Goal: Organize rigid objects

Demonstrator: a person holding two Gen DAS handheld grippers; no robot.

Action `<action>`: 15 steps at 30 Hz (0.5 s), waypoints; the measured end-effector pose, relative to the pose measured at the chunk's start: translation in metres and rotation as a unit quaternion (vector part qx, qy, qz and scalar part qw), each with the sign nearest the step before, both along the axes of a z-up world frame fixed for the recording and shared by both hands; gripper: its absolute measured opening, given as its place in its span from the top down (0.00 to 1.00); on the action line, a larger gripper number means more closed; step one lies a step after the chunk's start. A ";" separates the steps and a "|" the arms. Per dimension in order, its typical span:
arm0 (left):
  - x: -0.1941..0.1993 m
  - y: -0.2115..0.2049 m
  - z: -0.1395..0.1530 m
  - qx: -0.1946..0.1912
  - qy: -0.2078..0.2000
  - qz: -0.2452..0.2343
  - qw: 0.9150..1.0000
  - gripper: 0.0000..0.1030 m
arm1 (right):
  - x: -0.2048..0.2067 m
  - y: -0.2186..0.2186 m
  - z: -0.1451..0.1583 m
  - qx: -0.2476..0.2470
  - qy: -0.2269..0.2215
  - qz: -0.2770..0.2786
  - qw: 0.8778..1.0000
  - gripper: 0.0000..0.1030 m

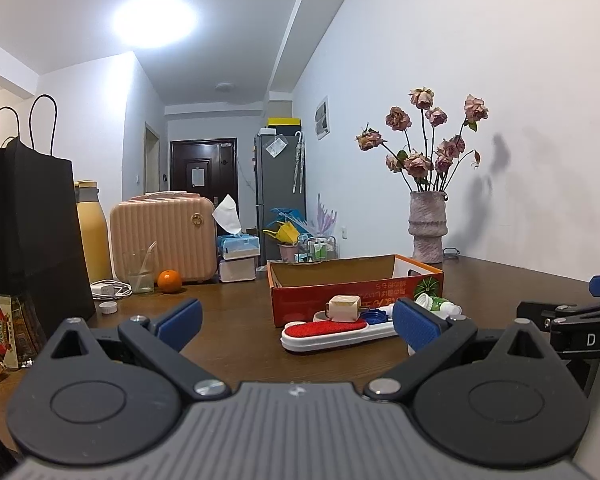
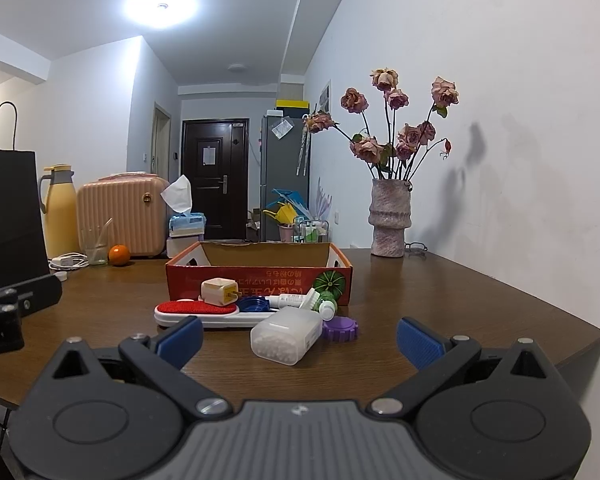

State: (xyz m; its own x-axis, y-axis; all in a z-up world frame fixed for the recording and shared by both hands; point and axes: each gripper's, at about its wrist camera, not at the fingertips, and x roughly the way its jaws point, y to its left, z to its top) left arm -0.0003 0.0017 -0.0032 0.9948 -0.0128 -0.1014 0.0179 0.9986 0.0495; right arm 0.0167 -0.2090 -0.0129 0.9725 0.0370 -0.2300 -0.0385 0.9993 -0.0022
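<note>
While both hand-held grippers, left (image 1: 296, 320) and right (image 2: 298, 338), gape wide and empty, the light, stiff, likely slippery plastic case (image 2: 286, 334) lies nearest on the table (image 2: 460, 304); grip its flat sides. Farther stands the cardboard box (image 2: 260, 276).

A dark wooden table (image 2: 440, 300) carries everything. Near the middle lies a lint brush (image 2: 204, 314), a frosted case (image 2: 286, 336) and a purple cap (image 2: 340, 329). Just behind them sits an open red box (image 2: 256, 280). Far right stands a vase (image 2: 390, 220). Far left are a black bag (image 1: 28, 236), a flask (image 2: 60, 212), a pink case (image 2: 122, 216), a glass (image 2: 96, 246), an orange (image 2: 119, 255) and a charger (image 2: 68, 262).
</note>
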 end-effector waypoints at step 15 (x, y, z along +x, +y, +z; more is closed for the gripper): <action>0.001 0.000 0.000 0.003 0.003 -0.001 1.000 0.00 | 0.001 0.003 0.000 -0.008 0.002 -0.008 1.000 0.00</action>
State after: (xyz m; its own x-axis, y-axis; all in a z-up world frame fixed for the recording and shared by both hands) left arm 0.0012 0.0014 -0.0033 0.9941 -0.0146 -0.1076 0.0208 0.9982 0.0561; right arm 0.0177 -0.2060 -0.0131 0.9722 0.0180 -0.2336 -0.0229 0.9996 -0.0185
